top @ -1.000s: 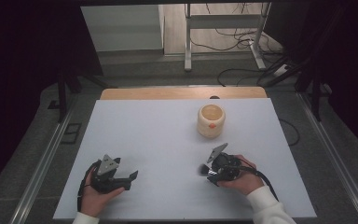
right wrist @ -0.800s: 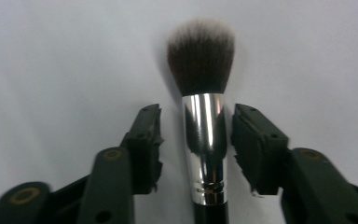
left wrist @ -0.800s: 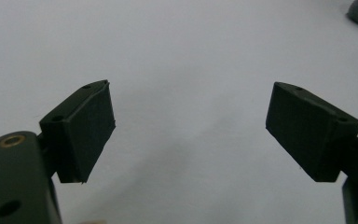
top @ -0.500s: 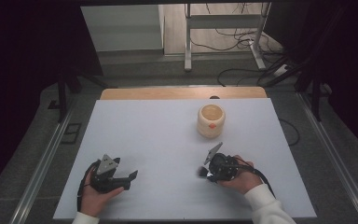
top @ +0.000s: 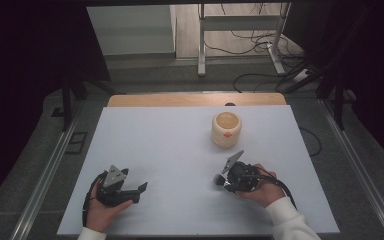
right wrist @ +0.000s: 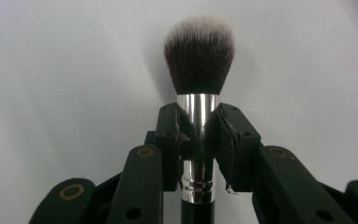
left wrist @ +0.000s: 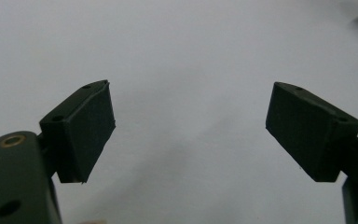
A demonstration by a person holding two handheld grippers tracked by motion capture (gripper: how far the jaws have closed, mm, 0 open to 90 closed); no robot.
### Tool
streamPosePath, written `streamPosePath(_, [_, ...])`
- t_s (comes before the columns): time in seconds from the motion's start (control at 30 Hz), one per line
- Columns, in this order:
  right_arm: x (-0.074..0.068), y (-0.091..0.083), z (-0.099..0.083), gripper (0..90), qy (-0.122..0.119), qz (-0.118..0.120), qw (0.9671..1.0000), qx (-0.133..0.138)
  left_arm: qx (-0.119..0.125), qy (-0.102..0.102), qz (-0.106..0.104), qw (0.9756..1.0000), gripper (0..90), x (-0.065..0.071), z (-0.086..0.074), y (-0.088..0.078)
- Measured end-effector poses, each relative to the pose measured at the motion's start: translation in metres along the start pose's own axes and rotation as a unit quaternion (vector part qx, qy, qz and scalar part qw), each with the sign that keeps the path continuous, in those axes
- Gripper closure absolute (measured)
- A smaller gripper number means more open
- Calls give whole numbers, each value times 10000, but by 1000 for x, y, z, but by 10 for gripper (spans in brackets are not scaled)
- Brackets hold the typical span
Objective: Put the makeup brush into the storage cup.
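From above we saw the right gripper at five o'clock of the cup, from the left gripper its jaws gaping over bare table, and from the right its jaws, just closing, clamped the brush at twelve o'clock.

Lab – bare white table, floor cables.
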State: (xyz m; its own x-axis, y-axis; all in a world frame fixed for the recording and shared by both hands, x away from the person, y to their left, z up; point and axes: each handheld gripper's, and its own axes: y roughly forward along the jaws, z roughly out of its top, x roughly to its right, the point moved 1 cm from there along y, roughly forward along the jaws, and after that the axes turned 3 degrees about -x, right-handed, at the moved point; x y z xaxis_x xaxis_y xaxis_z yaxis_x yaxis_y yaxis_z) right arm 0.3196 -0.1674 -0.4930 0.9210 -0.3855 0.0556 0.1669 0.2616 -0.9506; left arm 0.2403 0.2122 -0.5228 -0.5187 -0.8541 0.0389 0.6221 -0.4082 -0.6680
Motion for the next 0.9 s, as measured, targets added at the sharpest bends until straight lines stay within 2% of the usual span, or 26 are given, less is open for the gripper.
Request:
streamPosePath(0.2, [1, -9, 0, 711, 83, -33, 9999, 117, 6, -18, -4, 10000, 158, -1, 0, 0])
streamPosePath(0.33, [2, -15, 1, 711, 156, -92, 9994, 290, 9, -20, 2, 10000, 158, -1, 0, 0])
streamPosePath(0.43, [3, -19, 1, 711, 209, -34, 9989, 414, 15, -25, 4, 10000, 158, -1, 0, 0])
streamPosePath(0.77, [7, -31, -2, 711, 435, -18, 9949, 909, 6, -32, 6, 10000, 158, 0, 0, 0])
streamPosePath(0.9, [7, -33, -3, 710, 483, 11, 9939, 987, 8, -39, 16, 10000, 158, 0, 0, 0])
